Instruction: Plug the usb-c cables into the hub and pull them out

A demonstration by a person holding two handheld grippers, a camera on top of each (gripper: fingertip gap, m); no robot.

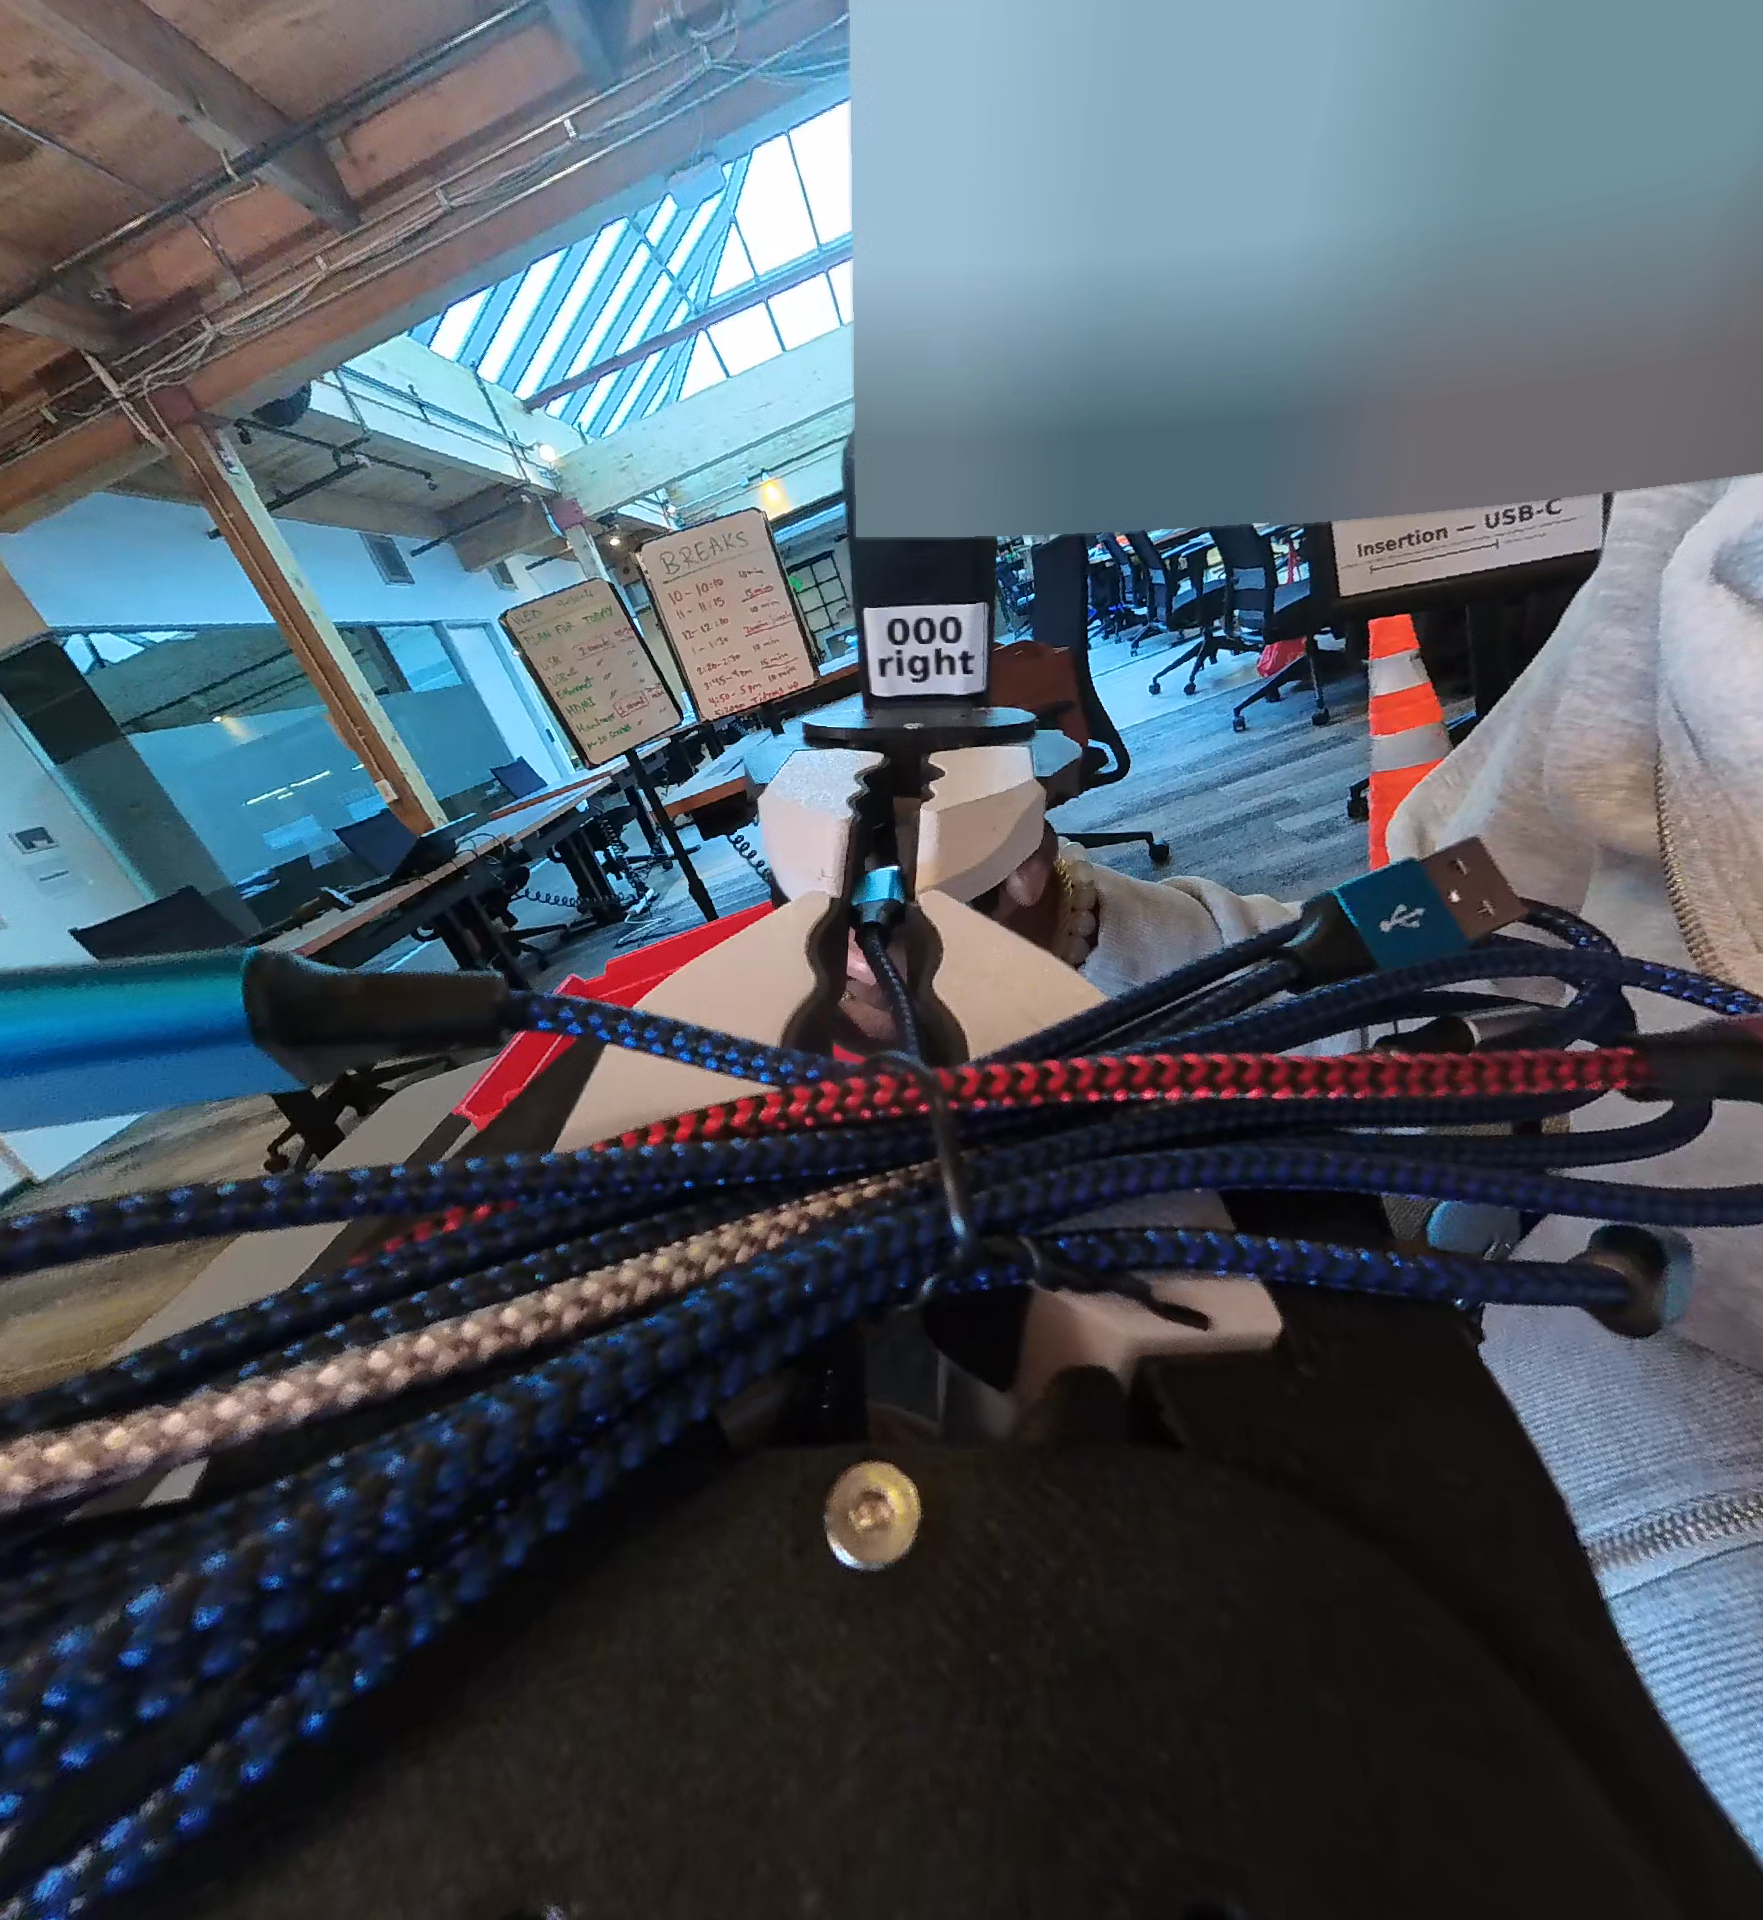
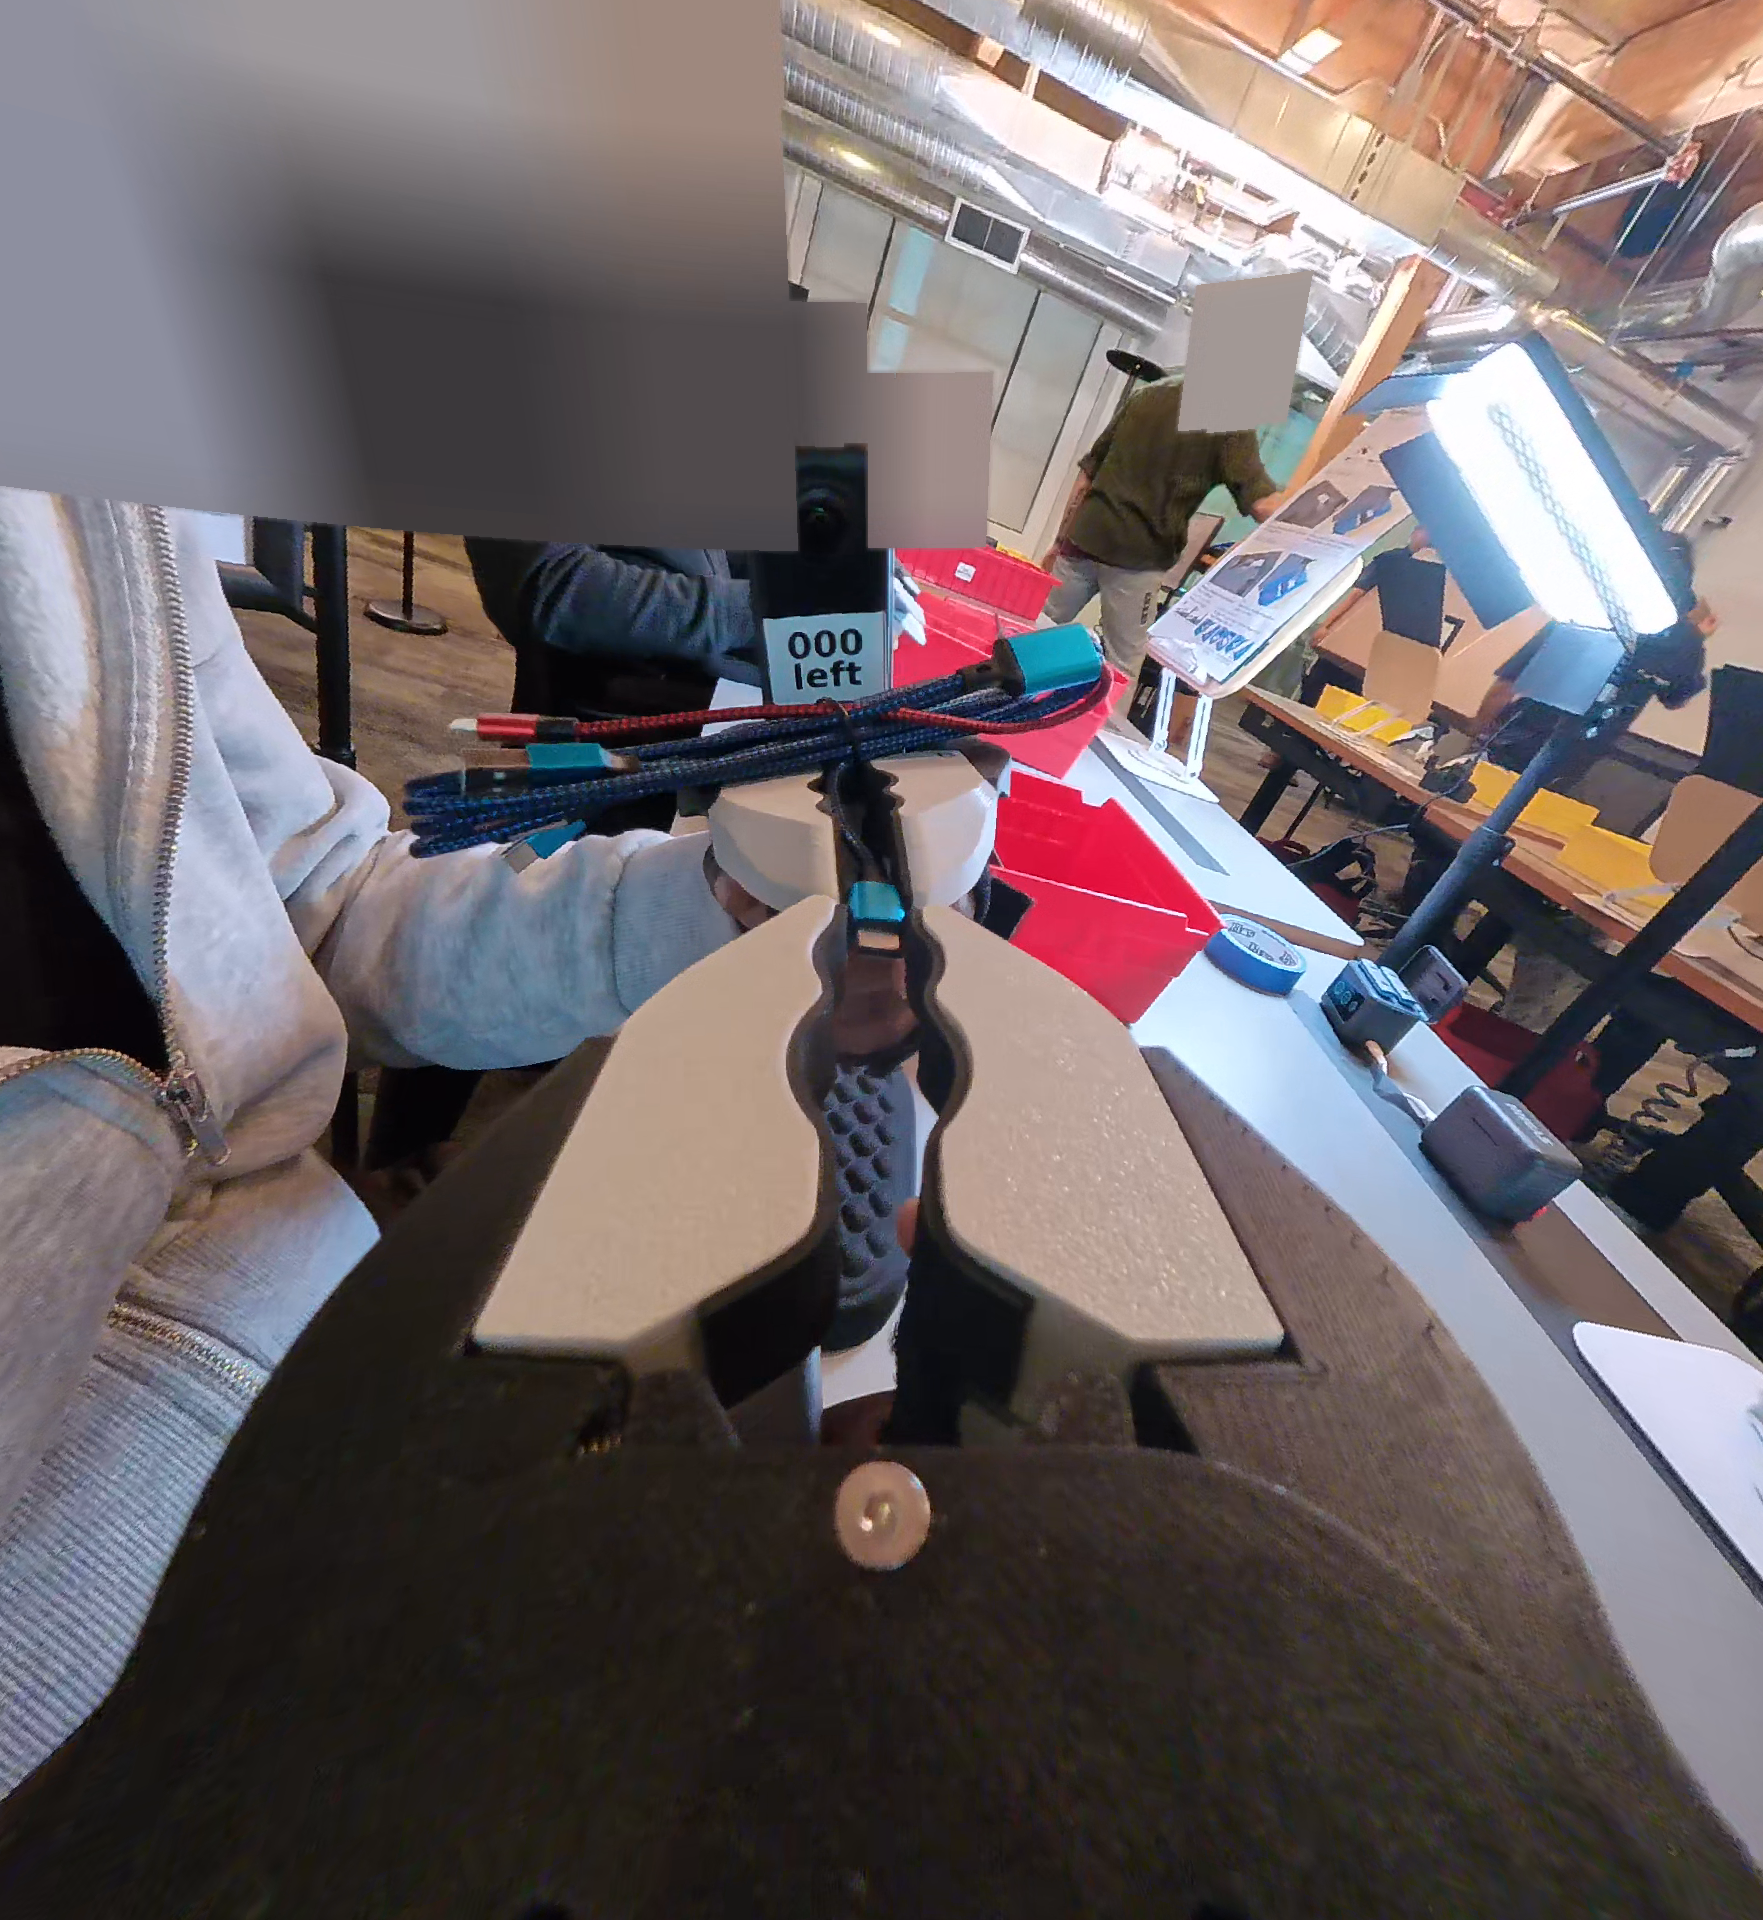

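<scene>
Here the two grey-and-black grippers face each other tip to tip, raised off the white tabletop point(image 2: 1272, 997). The left gripper point(image 1: 872, 971) is closed on the thin blue braided cable just behind its teal-sleeved USB-C plug point(image 2: 875, 914), while a tied bundle of blue, red and grey braided cables point(image 1: 648, 1226) drapes over its fingers. The plug's long axis points straight from the left gripper toward the right gripper point(image 2: 877, 966), whose fingertips are nearly together around the plug's tip; whether they actually pinch it I cannot tell. The hub is not in either view, so insertion looks some way off.
</scene>
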